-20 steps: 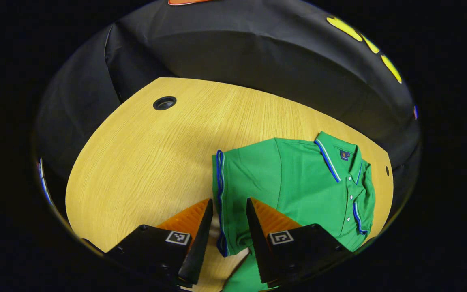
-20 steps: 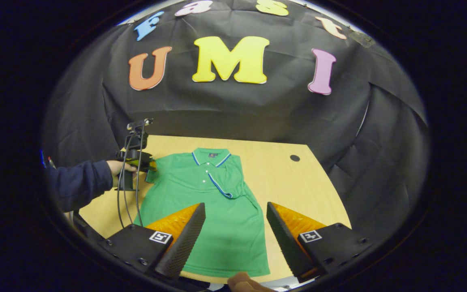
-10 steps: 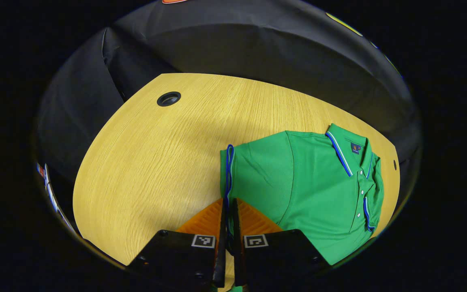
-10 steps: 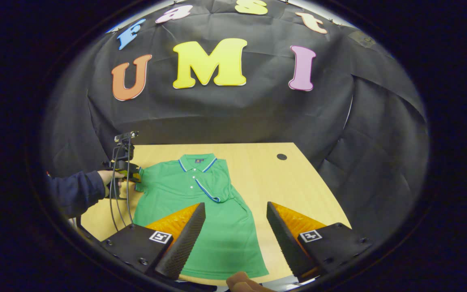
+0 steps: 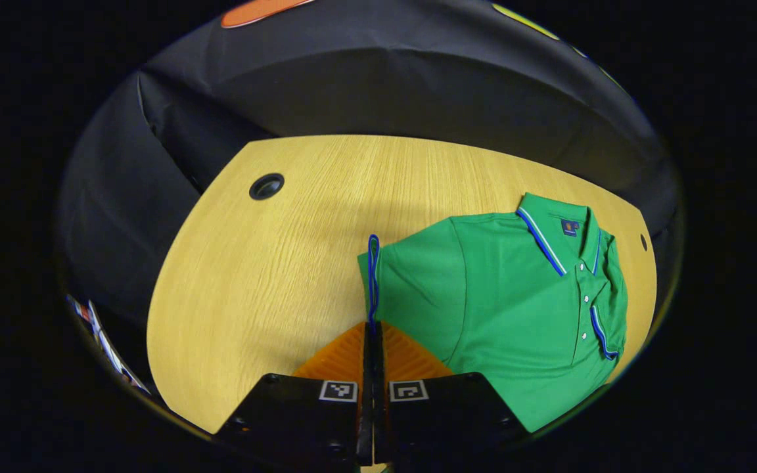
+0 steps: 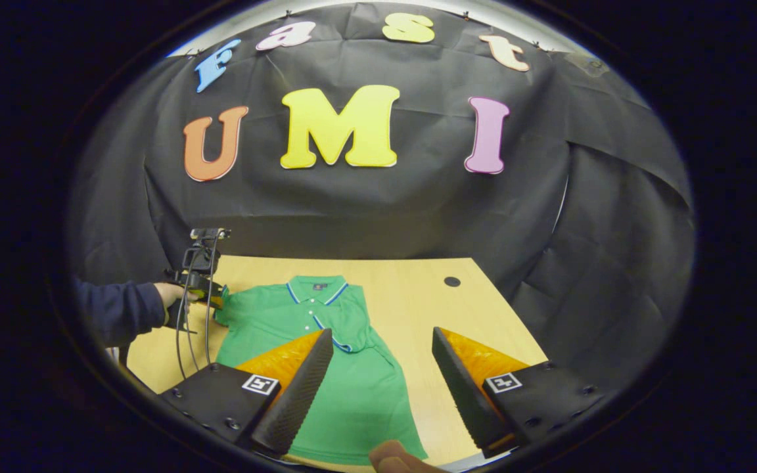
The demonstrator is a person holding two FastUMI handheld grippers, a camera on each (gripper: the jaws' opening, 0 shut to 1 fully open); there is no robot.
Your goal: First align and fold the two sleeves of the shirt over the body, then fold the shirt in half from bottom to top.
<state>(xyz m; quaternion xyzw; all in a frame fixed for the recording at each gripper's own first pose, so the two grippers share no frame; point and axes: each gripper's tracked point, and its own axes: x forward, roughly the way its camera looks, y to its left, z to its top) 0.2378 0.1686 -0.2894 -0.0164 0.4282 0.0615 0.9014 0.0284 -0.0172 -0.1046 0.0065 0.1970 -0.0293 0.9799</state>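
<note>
Left gripper view: left hand-held gripper at 6 o'clock, fingers clenched tight on the blue-trimmed cuff of the shirt's sleeve, which runs up from the tips toward 12. Green polo shirt lies on the bench at approx 3–4 o'clock of the frame, collar w/ blue-white edging toward 2 o'clock. Other sleeve already lies folded over the body, its blue cuff at approx 4 o'clock, beside the button placket. Round cable hole in the bench at 10 o'clock, well apart from the shirt; a second, smaller hole at 3 o'clock near the bench edge.

Right gripper view: right hand-held gripper at 6 o'clock, released, fingers wide apart, hanging above the shirt's lower part; no cloth btwn them. Shirt spread on the bench, collar at 12 o'clock side, hem at 6. Folded sleeve rests across the chest. At 9 o'clock a hand in a dark sleeve holds the left hand-held gripper at the shirt's near-9 shoulder edge, cables hanging from it. Fingertip of the person at the bottom, 6 o'clock.
</note>
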